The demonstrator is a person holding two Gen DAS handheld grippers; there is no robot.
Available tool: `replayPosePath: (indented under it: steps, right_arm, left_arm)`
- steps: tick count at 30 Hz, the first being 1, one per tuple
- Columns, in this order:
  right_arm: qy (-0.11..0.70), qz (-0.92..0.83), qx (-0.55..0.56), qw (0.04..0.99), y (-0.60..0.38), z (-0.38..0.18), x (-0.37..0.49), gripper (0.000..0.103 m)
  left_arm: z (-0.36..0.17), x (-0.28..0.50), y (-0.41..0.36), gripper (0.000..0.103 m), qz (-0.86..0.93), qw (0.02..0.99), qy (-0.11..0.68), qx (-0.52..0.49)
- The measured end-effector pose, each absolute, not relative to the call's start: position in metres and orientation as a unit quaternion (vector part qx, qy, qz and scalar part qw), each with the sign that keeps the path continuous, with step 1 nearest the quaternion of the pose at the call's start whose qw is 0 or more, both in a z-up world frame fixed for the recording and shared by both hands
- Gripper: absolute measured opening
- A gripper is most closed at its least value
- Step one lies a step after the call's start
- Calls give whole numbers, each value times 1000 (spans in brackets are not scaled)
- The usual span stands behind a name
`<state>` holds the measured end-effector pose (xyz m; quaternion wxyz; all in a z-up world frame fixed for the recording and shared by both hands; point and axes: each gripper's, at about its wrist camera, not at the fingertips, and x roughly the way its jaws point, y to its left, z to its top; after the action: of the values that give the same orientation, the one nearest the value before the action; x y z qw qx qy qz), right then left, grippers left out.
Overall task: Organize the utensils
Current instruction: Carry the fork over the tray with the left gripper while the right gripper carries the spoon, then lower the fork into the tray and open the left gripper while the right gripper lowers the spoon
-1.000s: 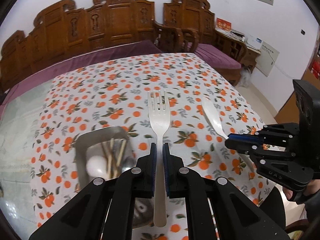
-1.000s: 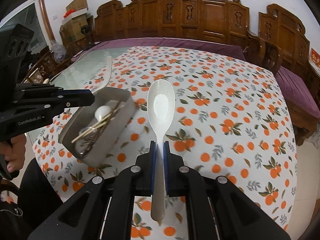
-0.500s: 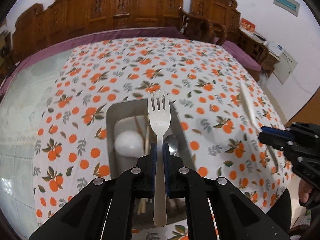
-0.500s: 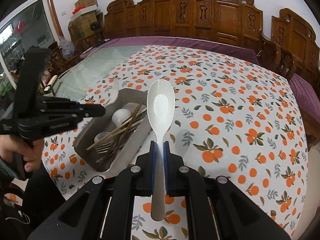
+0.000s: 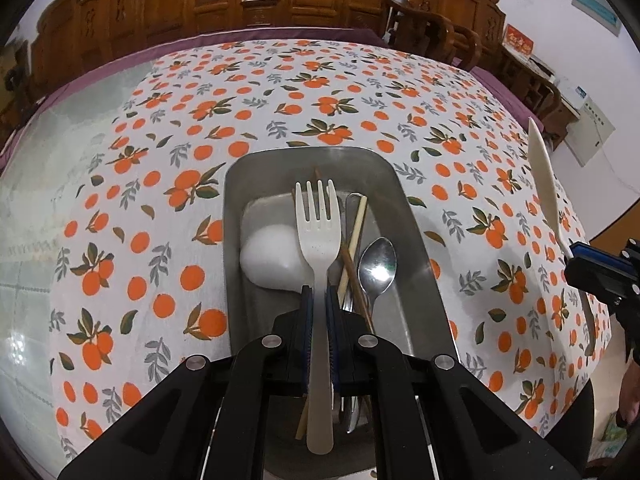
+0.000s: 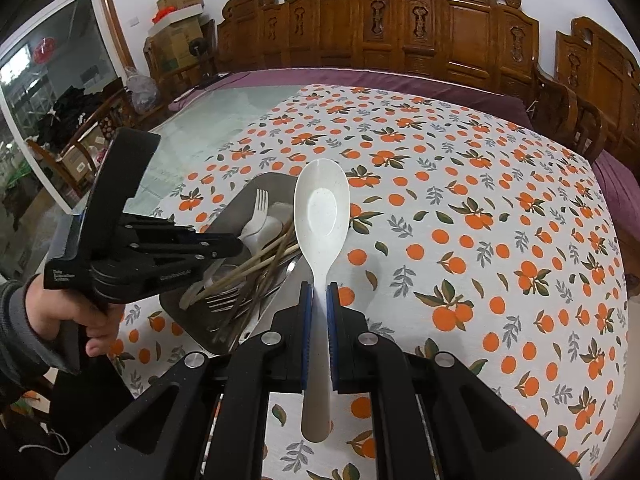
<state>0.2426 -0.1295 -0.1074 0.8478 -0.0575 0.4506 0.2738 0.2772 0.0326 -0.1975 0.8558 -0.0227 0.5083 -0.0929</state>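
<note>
Nearest us, our left hand-held gripper (image 5: 318, 300) is clamped on the handle of the white plastic fork (image 5: 319, 236), tines pointing away, hanging over the metal tray (image 5: 420, 240). If we let go from here, the fork could land across the chopsticks (image 5: 352, 248) and the metal spoon (image 5: 376, 264) lying in the tray, or tip over the tray's rim. The white ladle bowl (image 5: 272, 258) just beside it leaves little room.

Our right hand-held gripper (image 6: 318, 304) is closed tight on the neck of the white spoon (image 6: 322, 216), held above the table (image 6: 480, 240) just right of the tray. Crowding both hand-held grippers over the tray risks a knock that jars either utensil loose onto the orange-print cloth beyond.
</note>
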Motion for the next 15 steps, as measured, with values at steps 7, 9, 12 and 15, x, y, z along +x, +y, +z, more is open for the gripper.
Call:
replayPosePath:
  steps: [7, 9, 12, 15]
  right_arm:
    - [450, 279, -54, 846, -119, -108, 245, 9]
    - [449, 281, -51, 846, -114, -108, 246, 9]
    - [448, 285, -49, 846, -105, -108, 246, 9]
    - [449, 291, -48, 844, -95, -109, 246, 9]
  left_arm:
    - [-182, 266, 43, 29, -82, 869, 487, -18]
    - [-174, 259, 49, 33, -77, 876, 476, -16]
    - [-164, 250, 59, 39, -66, 883, 464, -15]
    - [-156, 243, 71, 40, -56, 888, 456, -16]
